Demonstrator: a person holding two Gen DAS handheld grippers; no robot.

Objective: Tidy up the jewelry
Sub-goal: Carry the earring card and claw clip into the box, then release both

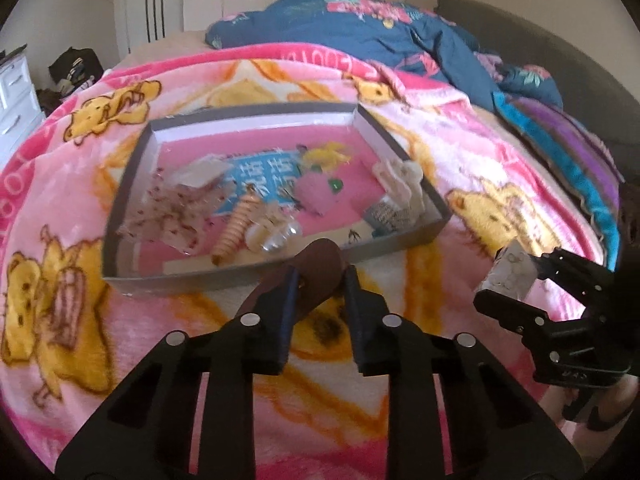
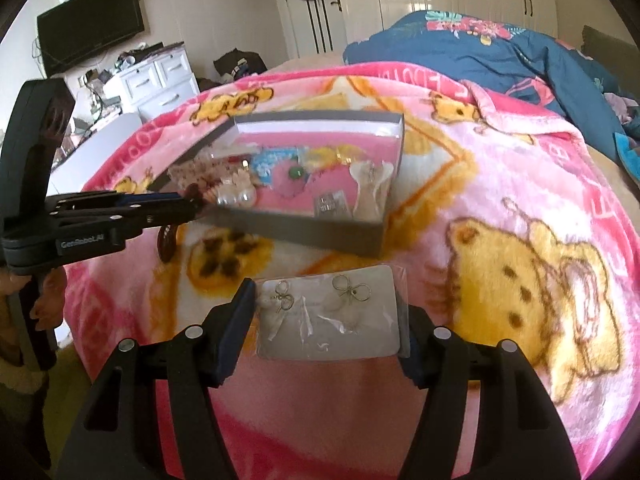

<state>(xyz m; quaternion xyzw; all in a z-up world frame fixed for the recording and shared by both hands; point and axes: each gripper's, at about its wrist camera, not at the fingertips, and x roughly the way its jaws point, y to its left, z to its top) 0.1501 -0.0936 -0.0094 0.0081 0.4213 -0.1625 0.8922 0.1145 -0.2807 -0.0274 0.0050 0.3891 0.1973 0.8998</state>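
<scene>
Pink fleece blanket (image 1: 120, 340) with yellow cartoon bears covers a bed, and on it sits a shallow grey tray (image 1: 256, 274) with white inner walls, where the jewelry is being gathered. Inside the tray lie several pieces already: a clear packet of reddish beads (image 1: 172, 208), a ribbed orange hair clip (image 1: 236, 228), large pearl earrings (image 2: 237, 198), a pink fluffy piece (image 1: 316, 192) with a green bead, and a cream bow-shaped clip (image 1: 400, 184) near the right wall.

Both claws hover just short of the tray's near edge, each carrying one item. The left claw (image 1: 320, 280) is clenched on a dark brown hair clip (image 1: 320, 256), which sticks forward and upward from between its fingers toward the tray wall; the grip is at the clip's middle, probably so the tip can clear the rim. The right claw (image 2: 328, 312) grasps a small card of earrings (image 2: 328, 316) sealed in a clear sleeve, pinched by its two short edges and held flat, face up, so the two silver bow-shaped earrings show. It sits to the right of the left claw and lower, over the blanket.

Judging from this, both items remain to be lifted over the wall and set down among the others. The sleeve looks slippery and might slide.
</scene>
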